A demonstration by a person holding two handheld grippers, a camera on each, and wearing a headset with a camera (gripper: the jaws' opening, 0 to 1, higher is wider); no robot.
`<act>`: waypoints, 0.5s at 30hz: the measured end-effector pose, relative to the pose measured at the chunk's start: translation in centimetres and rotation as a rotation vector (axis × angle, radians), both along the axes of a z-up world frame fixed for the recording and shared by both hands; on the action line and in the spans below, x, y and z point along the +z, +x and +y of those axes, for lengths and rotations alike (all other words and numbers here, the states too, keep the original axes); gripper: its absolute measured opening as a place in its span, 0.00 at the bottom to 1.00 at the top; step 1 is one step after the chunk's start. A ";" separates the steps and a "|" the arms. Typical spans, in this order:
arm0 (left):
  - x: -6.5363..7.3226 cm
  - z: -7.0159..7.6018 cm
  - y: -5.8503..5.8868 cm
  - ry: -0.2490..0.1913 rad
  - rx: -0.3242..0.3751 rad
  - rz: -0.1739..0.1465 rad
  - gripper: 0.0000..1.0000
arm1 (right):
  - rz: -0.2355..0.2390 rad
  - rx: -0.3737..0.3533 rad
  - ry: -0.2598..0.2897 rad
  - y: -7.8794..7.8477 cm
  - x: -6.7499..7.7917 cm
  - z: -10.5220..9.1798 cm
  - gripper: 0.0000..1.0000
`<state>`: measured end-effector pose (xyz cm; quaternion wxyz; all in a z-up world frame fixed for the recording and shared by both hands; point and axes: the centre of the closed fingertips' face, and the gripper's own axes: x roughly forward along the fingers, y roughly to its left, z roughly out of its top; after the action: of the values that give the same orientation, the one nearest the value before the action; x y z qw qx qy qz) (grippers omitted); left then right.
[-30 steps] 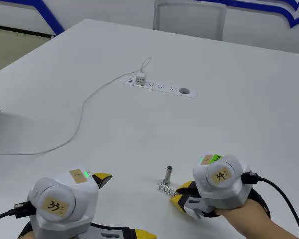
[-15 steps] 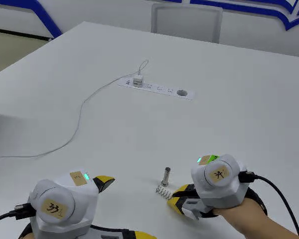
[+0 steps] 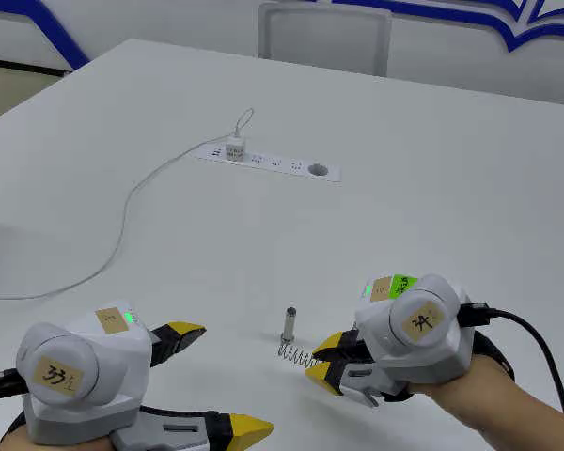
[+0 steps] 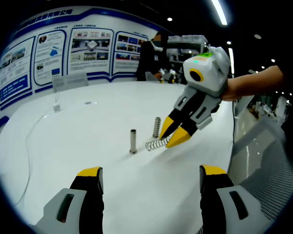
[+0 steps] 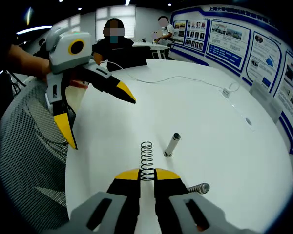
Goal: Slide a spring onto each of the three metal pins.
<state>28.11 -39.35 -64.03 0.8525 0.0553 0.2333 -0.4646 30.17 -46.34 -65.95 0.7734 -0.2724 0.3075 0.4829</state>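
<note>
Now, right tool (image 5: pixel 146 177) tight on the spring (image 5: pixel 146 157) beside an upright pin (image 5: pixel 171 145); left tool (image 4: pixel 151 171) agape.

Brightly and evenly lit from ceiling strip lights (image 4: pixel 219 11). Only soft, faint shadows on the white worktop (image 3: pixel 432 188), with mild glare. Sharp in the head view; strongly bent and slightly softer toward the edges in both gripper views.

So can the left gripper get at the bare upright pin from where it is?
Probably yes: the left gripper is open, with bare table between it and the bare pin. The right gripper, shut on a spring, sits just beside it.
</note>
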 end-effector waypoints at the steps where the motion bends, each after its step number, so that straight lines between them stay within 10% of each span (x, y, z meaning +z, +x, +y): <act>1: 0.1 -0.2 0.0 0.001 -0.008 -0.005 0.82 | -0.019 0.015 -0.026 0.0 0.1 -0.3 0.10; 15: 2.5 -4.4 -0.3 0.045 -0.235 -0.112 0.61 | -0.044 0.094 0.019 -2.2 3.4 0.2 0.10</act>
<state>27.85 -43.76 -61.50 0.8024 0.1275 0.1875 -0.5520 28.00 -46.11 -62.54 0.7590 -0.2899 0.2727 0.5153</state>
